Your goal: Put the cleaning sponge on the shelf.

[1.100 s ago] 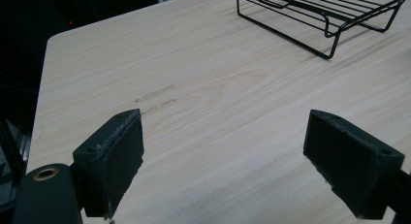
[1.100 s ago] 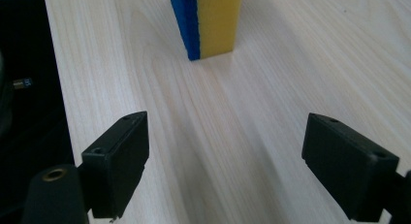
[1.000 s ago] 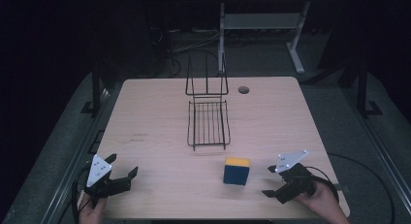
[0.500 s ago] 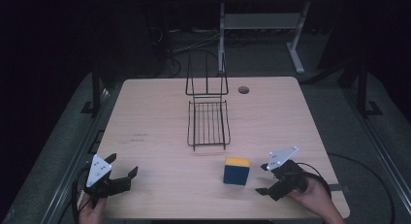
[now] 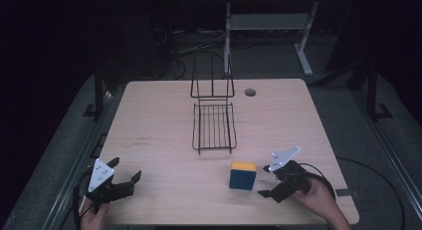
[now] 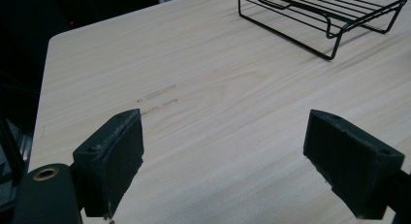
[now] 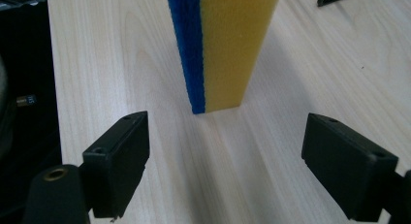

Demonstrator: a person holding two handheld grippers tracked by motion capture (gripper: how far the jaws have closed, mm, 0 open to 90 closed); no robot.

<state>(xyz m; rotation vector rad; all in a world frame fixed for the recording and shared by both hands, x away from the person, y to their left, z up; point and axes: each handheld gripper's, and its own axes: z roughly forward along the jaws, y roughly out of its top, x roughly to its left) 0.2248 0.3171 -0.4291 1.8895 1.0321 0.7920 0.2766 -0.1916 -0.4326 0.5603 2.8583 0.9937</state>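
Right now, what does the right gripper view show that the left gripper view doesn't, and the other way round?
Right gripper view: the blue-and-yellow sponge standing on edge just ahead of the right gripper, jaws open and apart from it. Left gripper view: the black wire rack far ahead of the left gripper, jaws open with bare wood between them, plus a faint scuff mark. Both share: the light wooden table and two wide-open black jaws.
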